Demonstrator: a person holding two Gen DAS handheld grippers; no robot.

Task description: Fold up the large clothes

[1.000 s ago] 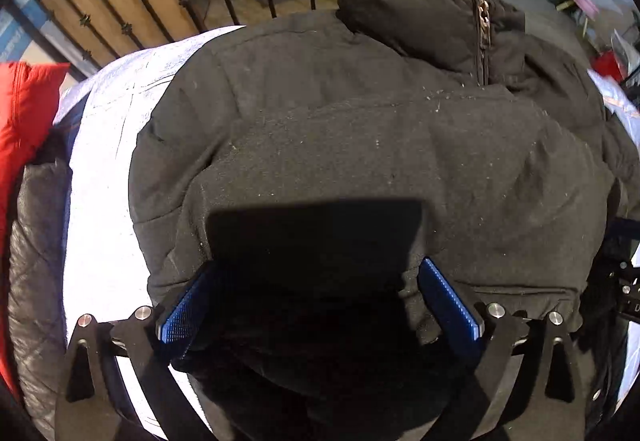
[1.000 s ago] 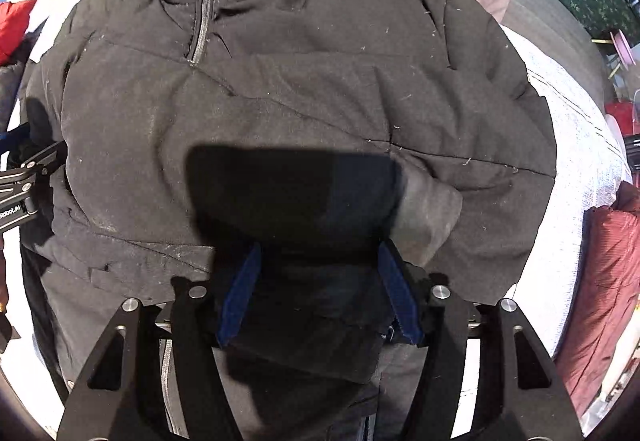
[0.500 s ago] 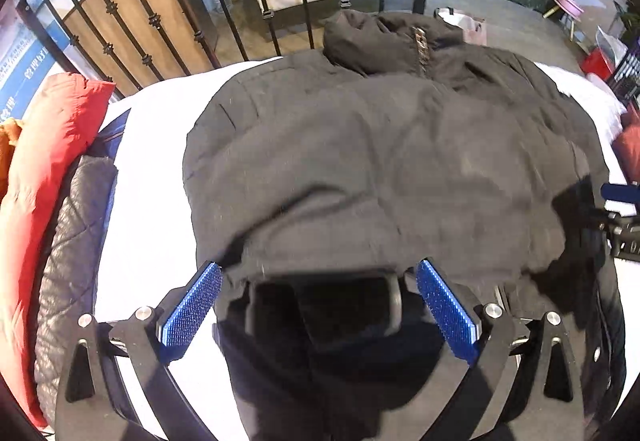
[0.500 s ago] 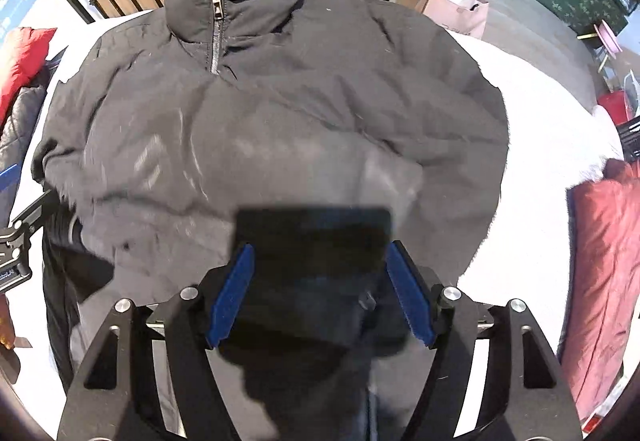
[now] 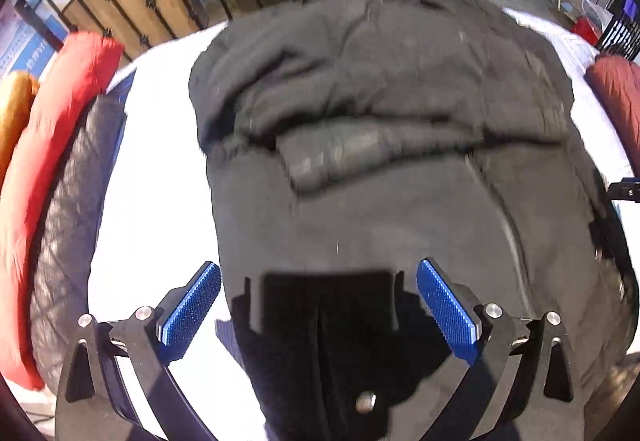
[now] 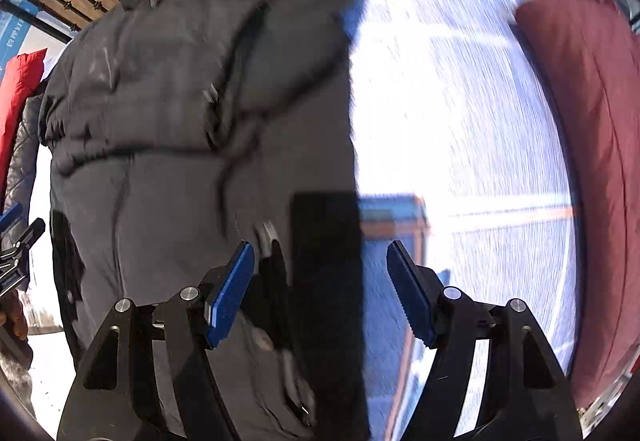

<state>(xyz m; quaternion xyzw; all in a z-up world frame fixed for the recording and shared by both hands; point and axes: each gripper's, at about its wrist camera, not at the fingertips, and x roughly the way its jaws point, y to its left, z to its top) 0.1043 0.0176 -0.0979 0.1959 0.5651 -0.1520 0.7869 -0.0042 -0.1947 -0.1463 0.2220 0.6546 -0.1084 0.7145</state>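
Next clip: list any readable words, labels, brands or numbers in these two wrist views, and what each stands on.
Nothing can be read.
Blue and white sign behind the railing: printed characters, too blurred.
Same sign in the right wrist view: too small and blurred.
Black jacket: no label or brand shows.

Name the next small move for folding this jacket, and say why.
Probably bring both grippers down to the jacket's near hem and grip it, to fold the bottom up toward the collar. Both sleeves already lie folded across the chest, and the lower half lies unfolded. The left gripper and right gripper are open with nothing between their fingers; the right one has just been opening and hangs over the jacket's edge and the sheet.
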